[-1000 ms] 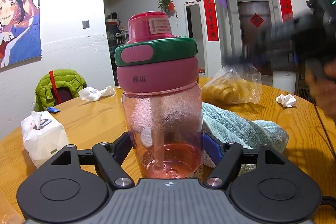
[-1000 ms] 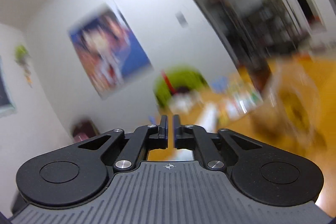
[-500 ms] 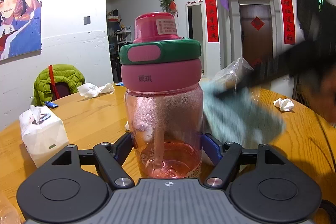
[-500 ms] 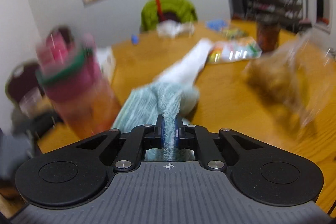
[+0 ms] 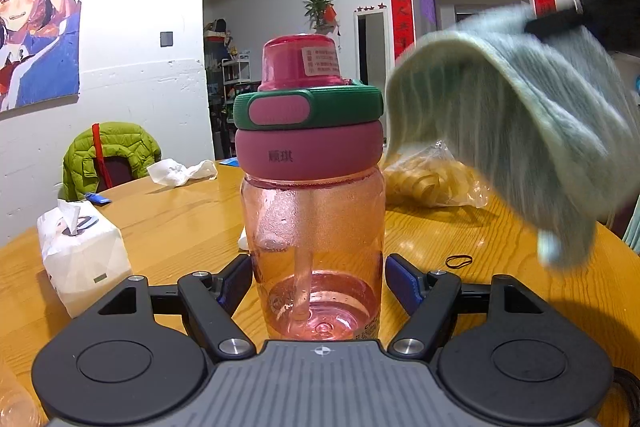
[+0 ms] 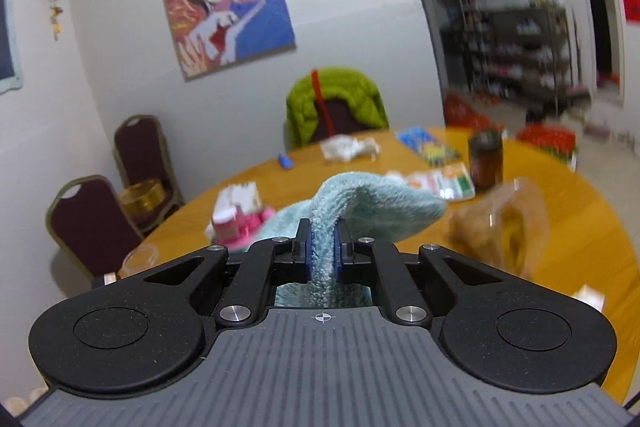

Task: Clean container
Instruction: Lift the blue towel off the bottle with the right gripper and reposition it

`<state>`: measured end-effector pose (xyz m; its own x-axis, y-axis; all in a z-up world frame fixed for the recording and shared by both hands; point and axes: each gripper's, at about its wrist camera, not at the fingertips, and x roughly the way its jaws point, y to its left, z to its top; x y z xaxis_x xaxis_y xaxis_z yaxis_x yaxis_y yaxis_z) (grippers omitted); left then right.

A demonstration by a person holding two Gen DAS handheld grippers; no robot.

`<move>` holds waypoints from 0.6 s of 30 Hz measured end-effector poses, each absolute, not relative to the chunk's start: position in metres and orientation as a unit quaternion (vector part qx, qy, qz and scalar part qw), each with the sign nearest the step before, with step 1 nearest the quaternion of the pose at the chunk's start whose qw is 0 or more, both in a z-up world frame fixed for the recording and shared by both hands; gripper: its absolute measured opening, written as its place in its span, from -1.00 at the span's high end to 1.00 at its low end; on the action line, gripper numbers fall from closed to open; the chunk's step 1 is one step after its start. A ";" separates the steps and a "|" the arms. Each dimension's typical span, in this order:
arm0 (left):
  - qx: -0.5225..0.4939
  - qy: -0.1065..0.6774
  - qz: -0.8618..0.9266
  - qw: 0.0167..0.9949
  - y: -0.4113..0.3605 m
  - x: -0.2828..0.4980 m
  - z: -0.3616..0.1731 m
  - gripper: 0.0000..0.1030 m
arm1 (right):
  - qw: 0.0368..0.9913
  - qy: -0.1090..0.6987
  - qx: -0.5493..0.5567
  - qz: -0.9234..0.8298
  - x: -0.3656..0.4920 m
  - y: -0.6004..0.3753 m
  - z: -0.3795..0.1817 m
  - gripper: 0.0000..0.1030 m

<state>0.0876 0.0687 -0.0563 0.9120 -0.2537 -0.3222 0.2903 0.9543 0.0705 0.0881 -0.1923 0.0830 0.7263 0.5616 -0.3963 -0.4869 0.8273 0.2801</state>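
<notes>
We have the pink bottle (image 5: pixel 312 211) standing on the desk (image 5: pixel 180 219), with our left tongs (image 5: pixel 316 283) pinching its sides near the bottom. Our right tongs (image 6: pixel 322 251) are pressed together on the blue-green cloth (image 5: pixel 520 115), up in the air beside the lid. No wiping shows yet, we think; the cloth looks blurry. The rubbing is left.

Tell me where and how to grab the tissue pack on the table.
Grip the tissue pack across its two flat side faces, coming down from above. It stands upright and apart from the bottle, so both sides look reachable. Stay below the tissue sticking out of the top, since pinching that would probably only pull out a sheet. The soft pack may dent, so close gently.
</notes>
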 end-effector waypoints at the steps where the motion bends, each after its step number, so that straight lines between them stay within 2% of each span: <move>1: 0.059 0.157 -0.139 0.976 0.069 0.087 -0.056 -0.38 | 0.922 0.254 0.084 0.279 0.090 -0.193 0.075 0.80; 5: 0.058 0.157 -0.139 0.976 0.068 0.087 -0.056 -0.38 | 0.917 0.314 0.079 0.234 0.117 -0.180 0.033 0.80; 11: 0.057 0.157 -0.141 0.976 0.068 0.086 -0.056 -0.38 | 0.920 0.345 0.061 0.175 0.172 -0.140 -0.030 0.77; 12: 0.056 0.157 -0.141 0.976 0.068 0.086 -0.056 -0.38 | 0.918 0.354 0.050 0.172 0.179 -0.134 -0.038 0.70; 13: 0.056 0.158 -0.141 0.976 0.068 0.086 -0.056 -0.38 | 0.914 0.367 0.031 0.172 0.184 -0.128 -0.045 0.55; 17: 0.053 0.157 -0.142 0.976 0.069 0.086 -0.054 -0.38 | 0.913 0.358 -0.010 0.194 0.175 -0.132 -0.035 0.33; 18: 0.054 0.155 -0.142 0.976 0.069 0.085 -0.054 -0.38 | 0.916 0.342 -0.010 0.210 0.168 -0.138 -0.023 0.13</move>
